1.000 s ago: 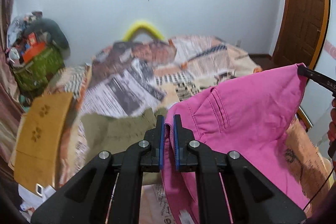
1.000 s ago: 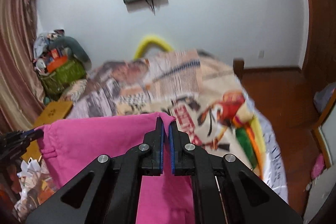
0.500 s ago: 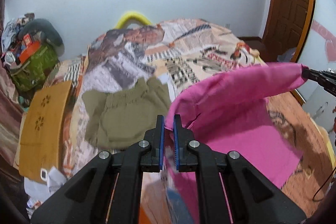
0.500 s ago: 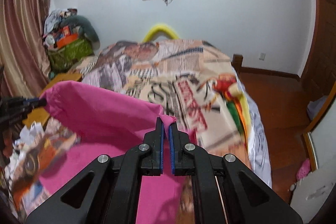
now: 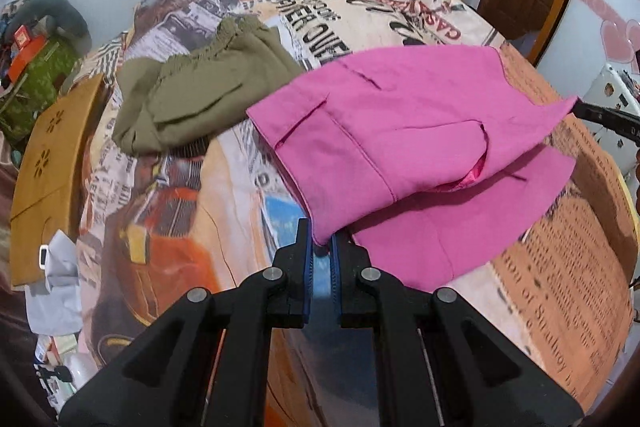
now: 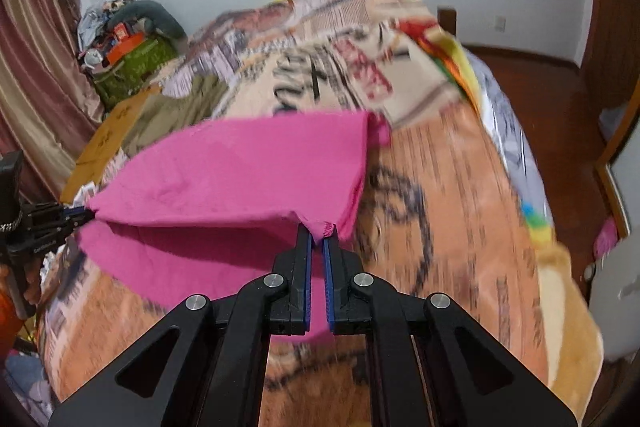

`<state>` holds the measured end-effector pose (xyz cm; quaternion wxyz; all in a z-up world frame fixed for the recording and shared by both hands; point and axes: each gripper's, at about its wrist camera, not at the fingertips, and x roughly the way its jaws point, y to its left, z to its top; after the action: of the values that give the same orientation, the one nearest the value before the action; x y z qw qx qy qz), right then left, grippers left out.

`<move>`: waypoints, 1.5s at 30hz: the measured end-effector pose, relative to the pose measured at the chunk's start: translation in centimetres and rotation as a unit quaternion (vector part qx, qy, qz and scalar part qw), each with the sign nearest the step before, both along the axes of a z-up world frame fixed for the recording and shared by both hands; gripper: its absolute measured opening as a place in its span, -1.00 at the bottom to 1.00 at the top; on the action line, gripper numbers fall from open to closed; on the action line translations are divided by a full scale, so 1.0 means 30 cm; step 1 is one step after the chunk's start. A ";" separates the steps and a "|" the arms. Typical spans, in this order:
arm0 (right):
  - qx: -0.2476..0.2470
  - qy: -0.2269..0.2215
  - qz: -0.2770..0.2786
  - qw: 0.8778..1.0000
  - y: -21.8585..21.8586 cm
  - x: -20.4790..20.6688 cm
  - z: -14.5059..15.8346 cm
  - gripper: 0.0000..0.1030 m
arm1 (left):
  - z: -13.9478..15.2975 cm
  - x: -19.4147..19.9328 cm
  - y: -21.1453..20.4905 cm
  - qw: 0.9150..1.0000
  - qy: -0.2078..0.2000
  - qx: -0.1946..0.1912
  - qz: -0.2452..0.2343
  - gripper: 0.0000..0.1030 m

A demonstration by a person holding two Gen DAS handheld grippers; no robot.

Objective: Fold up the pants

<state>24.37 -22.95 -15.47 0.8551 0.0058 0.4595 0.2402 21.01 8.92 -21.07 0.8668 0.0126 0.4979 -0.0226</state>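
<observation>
Left tongs [image 5: 322, 247]: nearly closed, pads pinching the near corner of the pink pants [image 5: 400, 131]. Right tongs [image 6: 318, 235]: likewise clamped, a small bunched tuft of the same pink cloth between the tips. Each pair of tongs shows at the edge of the other's view, holding the opposite corner of one edge.

Pants position: on the bed [image 5: 560, 267], over its printed cover. The held edge is the top layer, raised a little; a lower pink layer lies flat on the cover beneath it, just past the tongs. The layers gape apart between the two grips, with shadow in the gap. A pocket seam and a slit with shiny lining face up in the left view.

Step in hand (judgement): a fold across the pants, held edge being carried over the part already lying flat. Fold appears well along but not laid; top layer is off the lower one near the tongs.

Next move calls for: both held corners lowered evenly onto the lower layer, edges matched, cloth kept taut between the grips so no crease is trapped, then release. Right view is blurred, so the edge alignment there is uncertain.

Further off: an olive garment [image 5: 208, 87] lies crumpled on the bed, just beside the pink pants' far-left corner, possibly touching; keep clear of it.
</observation>
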 end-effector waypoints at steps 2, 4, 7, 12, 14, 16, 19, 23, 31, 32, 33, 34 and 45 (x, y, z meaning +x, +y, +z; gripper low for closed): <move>-0.012 0.000 0.002 1.000 -0.013 -0.035 -0.010 -0.89 | 0.002 -0.012 0.003 1.000 -0.004 -0.001 0.004 -0.83; -0.021 -0.002 0.004 1.000 -0.025 -0.066 -0.011 -0.89 | 0.011 -0.022 0.009 1.000 -0.005 -0.004 0.007 -0.82; -0.029 -0.010 0.006 1.000 -0.035 -0.102 0.005 -0.88 | 0.032 -0.040 0.014 1.000 -0.007 -0.009 0.010 -0.73; -0.029 -0.036 0.027 0.999 0.004 -0.149 0.054 -0.56 | 0.125 -0.078 -0.015 0.999 -0.048 0.011 0.002 -0.32; -0.023 -0.041 0.041 0.998 0.039 -0.155 0.071 -0.52 | 0.163 -0.085 -0.043 0.998 -0.065 0.013 -0.006 -0.06; -0.015 -0.041 0.056 0.997 0.081 -0.160 0.081 -0.46 | 0.189 -0.085 -0.070 0.997 -0.075 0.013 -0.015 0.12; -0.010 -0.045 0.086 0.995 0.157 -0.169 0.083 -0.30 | 0.200 -0.070 -0.136 0.996 -0.075 0.017 -0.040 0.18; -0.022 -0.043 0.132 0.990 0.263 -0.173 0.052 -0.19 | 0.165 -0.040 -0.199 0.996 -0.056 0.016 -0.068 0.33; -0.060 -0.016 0.172 0.983 0.383 -0.119 -0.069 -0.19 | 0.059 0.025 -0.255 0.996 -0.001 0.008 -0.091 0.37; -0.064 -0.014 0.172 0.983 0.389 -0.109 -0.078 -0.19 | 0.052 0.030 -0.257 0.996 0.000 0.010 -0.092 0.38; -0.069 -0.014 0.173 0.982 0.395 -0.104 -0.087 -0.19 | 0.047 0.037 -0.262 0.996 -0.001 0.014 -0.093 0.41; -0.072 -0.014 0.177 0.981 0.401 -0.100 -0.093 -0.19 | 0.043 0.043 -0.264 0.995 -0.002 0.018 -0.094 0.42; -0.070 -0.041 0.182 0.980 0.422 -0.085 -0.068 -0.69 | 0.015 0.087 -0.311 0.993 -0.013 0.049 -0.103 0.44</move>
<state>21.81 -10.28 -17.50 0.8135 -0.1471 0.4331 0.3591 23.61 -0.41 -20.63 0.8645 0.1066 0.4833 -0.0874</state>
